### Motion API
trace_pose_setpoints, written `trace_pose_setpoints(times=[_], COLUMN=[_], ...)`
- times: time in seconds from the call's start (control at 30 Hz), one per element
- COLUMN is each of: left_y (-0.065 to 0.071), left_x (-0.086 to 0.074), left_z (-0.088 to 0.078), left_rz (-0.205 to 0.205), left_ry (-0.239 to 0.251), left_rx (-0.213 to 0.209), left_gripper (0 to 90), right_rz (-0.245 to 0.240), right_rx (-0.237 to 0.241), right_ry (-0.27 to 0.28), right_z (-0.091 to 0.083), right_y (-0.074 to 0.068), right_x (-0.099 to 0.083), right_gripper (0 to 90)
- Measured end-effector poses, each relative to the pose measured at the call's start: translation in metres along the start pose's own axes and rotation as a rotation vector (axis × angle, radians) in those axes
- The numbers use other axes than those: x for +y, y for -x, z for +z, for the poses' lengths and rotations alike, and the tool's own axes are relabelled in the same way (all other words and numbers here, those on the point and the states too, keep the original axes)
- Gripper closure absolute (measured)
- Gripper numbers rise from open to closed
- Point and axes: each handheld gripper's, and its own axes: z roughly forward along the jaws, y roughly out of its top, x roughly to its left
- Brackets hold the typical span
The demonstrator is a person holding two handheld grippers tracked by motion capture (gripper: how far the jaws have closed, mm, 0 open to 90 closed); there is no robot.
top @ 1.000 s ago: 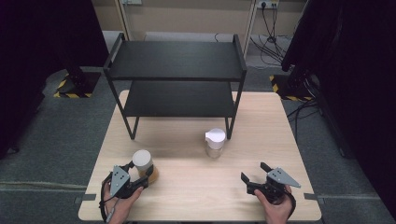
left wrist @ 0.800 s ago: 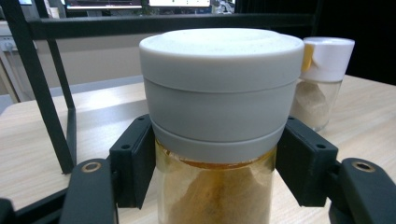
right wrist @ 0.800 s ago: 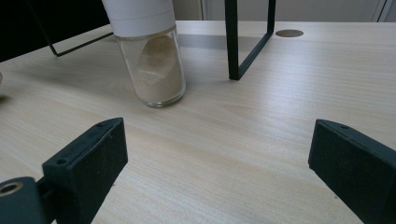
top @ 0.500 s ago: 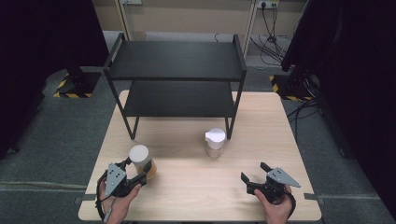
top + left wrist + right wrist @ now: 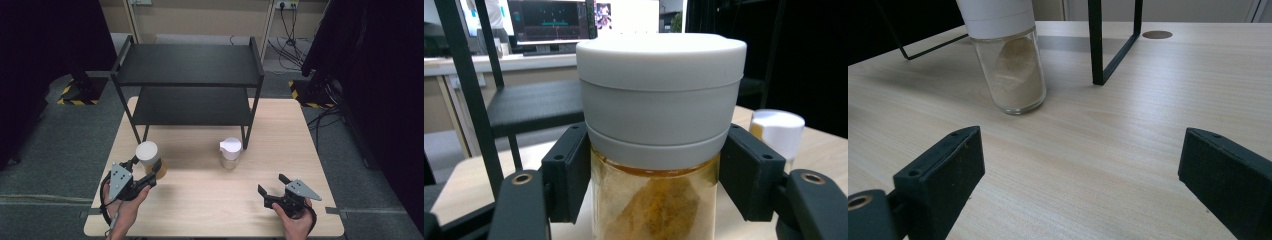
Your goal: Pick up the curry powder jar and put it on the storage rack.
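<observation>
- Two jars stand out on the pale wooden table (image 5: pixel 200 210), and the left one has changed most: a second ago it sat low by the left hand, and now it rides higher and a little further forward, towards the shelf.
- The left gripper (image 5: pixel 145 172) has its jaws pressed against the glass of the amber jar (image 5: pixel 149 159), just under the wide white lid (image 5: pixel 661 92); the left gripper view shows both black pads touching the glass on either side.
- The contents look orange-brown; no label or writing can be read on it.
- The black two-tier shelf (image 5: pixel 190 65) stands at the back of the table, unchanged.
- The small jar (image 5: pixel 230 152) with a white cap and pale powder stands beside the shelf's front right leg, where it was before; it bears no readable label.
- The right gripper (image 5: pixel 271 187) rests near the front right edge, jaws spread wide with nothing between them, unmoved from earlier.
</observation>
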Motion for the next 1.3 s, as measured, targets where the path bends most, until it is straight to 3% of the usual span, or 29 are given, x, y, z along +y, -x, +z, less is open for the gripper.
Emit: trace_pose_setpoints(times=[0.53, 0.9, 1.3], left_y=[0.000, -0.004, -0.009], left_x=[0.033, 0.053, 0.085], left_z=[0.019, 0.029, 0.040], left_rz=[0.008, 0.013, 0.033], left_ry=[0.084, 0.116, 0.154], left_rx=[0.022, 0.045, 0.070], left_gripper=[34.7, 34.7, 34.7], right_rz=[0.002, 0.001, 0.003], right_rx=[-0.001, -0.002, -0.003], right_ry=[0.001, 0.000, -0.002], right_z=[0.000, 0.000, 0.000], right_y=[0.000, 0.000, 0.000], right_x=[0.000, 0.000, 0.000], right_gripper=[4.8, 4.8, 4.7])
